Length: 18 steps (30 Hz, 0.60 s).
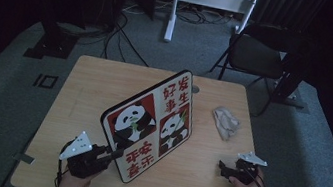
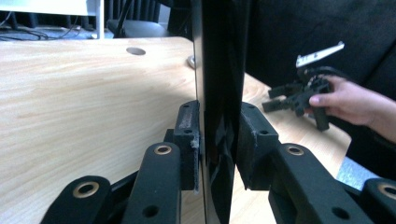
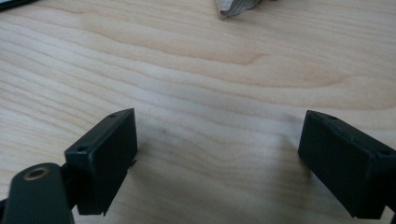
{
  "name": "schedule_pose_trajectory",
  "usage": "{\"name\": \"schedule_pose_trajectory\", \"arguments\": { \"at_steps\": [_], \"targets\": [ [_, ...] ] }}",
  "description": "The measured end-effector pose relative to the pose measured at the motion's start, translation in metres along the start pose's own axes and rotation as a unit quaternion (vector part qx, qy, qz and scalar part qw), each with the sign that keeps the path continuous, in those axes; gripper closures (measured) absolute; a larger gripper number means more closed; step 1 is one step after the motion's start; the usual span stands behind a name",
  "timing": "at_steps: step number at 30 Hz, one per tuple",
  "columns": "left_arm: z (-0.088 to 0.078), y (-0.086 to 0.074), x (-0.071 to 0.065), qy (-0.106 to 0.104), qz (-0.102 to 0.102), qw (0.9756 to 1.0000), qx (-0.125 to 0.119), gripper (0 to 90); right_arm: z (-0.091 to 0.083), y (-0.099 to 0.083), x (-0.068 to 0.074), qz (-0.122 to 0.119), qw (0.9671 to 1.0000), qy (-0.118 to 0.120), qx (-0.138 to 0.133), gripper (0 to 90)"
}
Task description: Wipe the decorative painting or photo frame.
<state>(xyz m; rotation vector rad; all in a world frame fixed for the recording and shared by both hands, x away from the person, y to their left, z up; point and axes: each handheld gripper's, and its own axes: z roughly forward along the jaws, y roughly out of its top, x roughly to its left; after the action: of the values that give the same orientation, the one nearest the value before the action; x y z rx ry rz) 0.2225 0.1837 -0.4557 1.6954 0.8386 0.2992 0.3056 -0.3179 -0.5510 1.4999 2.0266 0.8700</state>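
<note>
A black-edged board (image 1: 150, 121) printed with pandas and red characters stands tilted up on the wooden table (image 1: 94, 87), its picture side facing the near right. My left gripper (image 1: 117, 154) is shut on its lower left edge. In the left gripper view the board (image 2: 219, 70) shows edge-on, and a pad of my left gripper (image 2: 218, 135) rests against each face. My right gripper (image 1: 223, 169) lies low over the near right of the table, held by a hand. Its jaws (image 3: 219, 154) are wide open, with bare wood between them.
A crumpled pale cloth (image 1: 225, 122) lies on the table to the right of the board, beyond the right gripper. A small round hole (image 1: 195, 89) sits near the table's far edge. A dark folding chair (image 1: 256, 54) and floor cables stand behind the table.
</note>
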Motion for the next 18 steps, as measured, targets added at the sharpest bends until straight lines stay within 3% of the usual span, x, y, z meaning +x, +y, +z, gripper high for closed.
{"name": "schedule_pose_trajectory", "arguments": {
  "at_steps": [8,18],
  "targets": [
    [0.008,-0.015,-0.003,-0.001,-0.004,0.9998,0.021,72.3,0.0,0.017,-0.003,0.0,0.9997,0.002,-0.023,11.6],
    [0.011,-0.023,-0.001,0.002,-0.01,0.9995,0.029,74.8,0.006,0.056,-0.004,-0.015,0.9984,0.002,-0.054,11.6]
  ]
}}
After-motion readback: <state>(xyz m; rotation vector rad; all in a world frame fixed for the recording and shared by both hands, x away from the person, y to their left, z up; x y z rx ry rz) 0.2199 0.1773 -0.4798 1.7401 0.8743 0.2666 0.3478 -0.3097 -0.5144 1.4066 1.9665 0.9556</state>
